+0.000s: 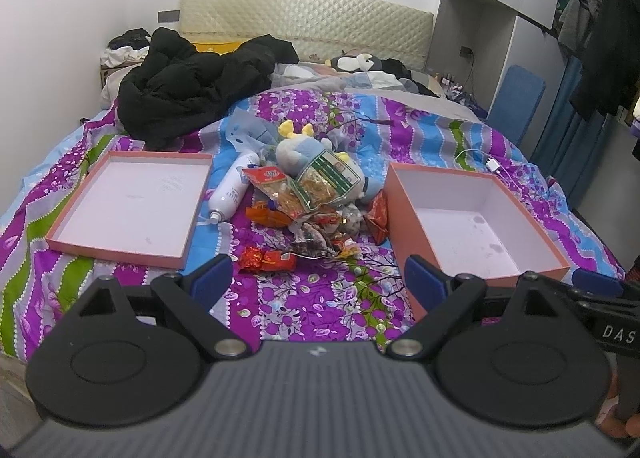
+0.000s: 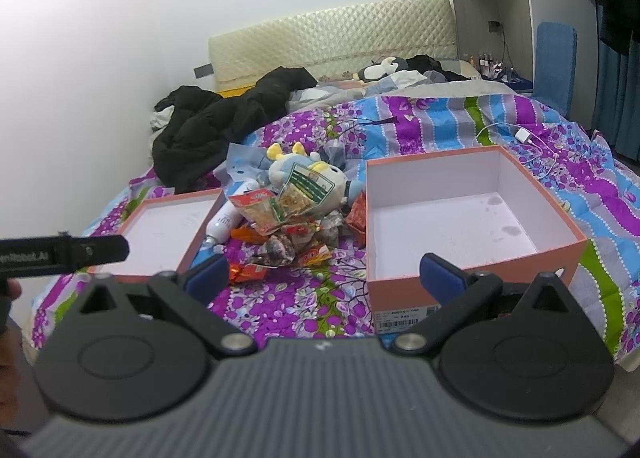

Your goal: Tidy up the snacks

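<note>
A: Both grippers hang over the foot of the bed, and neither holds anything. The left gripper has its fingers spread wide and released.

B: Same for the right gripper: blue-padded fingers parted, empty, with only the purple flowered bedspread between them.

A: The snack pile sits mid-bed between the two pink boxes. Crinkled packets, red, orange and clear, are heaped together.

B: A plush toy lies at the far side of the heap, with a green-striped packet leaning on it. One red wrapper lies apart, nearest the left gripper.

A: The white spray bottle lies on its side between the pile and the shallow lid.

B: The deep box shows white and bare inside, with a barcode label on its near wall. The right gripper's right finger sits just in front of it.

A: Farther back, a black jacket is bundled up, and a white charger cable trails beyond the deep box.
</note>
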`<state>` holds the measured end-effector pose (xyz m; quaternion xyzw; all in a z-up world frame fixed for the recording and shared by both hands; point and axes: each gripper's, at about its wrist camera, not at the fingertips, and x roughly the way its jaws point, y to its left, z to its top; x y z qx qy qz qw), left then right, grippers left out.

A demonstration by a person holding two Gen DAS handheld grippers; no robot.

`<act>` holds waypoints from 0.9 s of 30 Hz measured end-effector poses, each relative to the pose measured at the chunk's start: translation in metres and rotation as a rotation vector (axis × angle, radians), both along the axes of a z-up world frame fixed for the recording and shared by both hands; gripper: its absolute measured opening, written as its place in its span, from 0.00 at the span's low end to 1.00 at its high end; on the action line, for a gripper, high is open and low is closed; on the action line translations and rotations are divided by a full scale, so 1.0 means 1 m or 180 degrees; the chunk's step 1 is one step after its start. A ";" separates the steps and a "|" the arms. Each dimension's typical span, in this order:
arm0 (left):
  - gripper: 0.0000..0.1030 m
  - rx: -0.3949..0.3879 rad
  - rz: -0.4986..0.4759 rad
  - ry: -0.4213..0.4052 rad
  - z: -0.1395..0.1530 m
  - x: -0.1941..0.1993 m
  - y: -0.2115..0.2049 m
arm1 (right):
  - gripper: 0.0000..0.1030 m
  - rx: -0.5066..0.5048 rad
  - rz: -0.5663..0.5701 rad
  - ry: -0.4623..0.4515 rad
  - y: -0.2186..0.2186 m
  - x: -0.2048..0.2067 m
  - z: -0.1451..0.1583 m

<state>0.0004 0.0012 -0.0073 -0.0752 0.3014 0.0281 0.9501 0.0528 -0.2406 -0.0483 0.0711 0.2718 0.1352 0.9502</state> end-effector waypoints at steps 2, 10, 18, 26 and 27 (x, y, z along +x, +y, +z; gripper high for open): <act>0.92 -0.0002 -0.0004 -0.0002 0.000 0.000 0.000 | 1.00 -0.0004 -0.0003 0.0002 0.000 0.000 0.000; 0.92 -0.0001 -0.0004 0.0000 0.001 0.000 -0.001 | 1.00 -0.0003 0.0002 0.0001 0.000 0.000 -0.001; 0.92 -0.0005 -0.0012 -0.0004 0.001 0.000 -0.001 | 1.00 -0.0013 -0.0002 -0.0009 0.000 0.000 0.000; 0.92 -0.0004 -0.0019 -0.0008 0.000 0.000 -0.003 | 1.00 -0.0014 0.0002 -0.0018 0.000 0.000 0.000; 0.92 -0.0003 -0.0018 -0.0008 0.000 0.000 -0.003 | 1.00 -0.0015 0.0001 -0.0015 0.000 0.000 0.000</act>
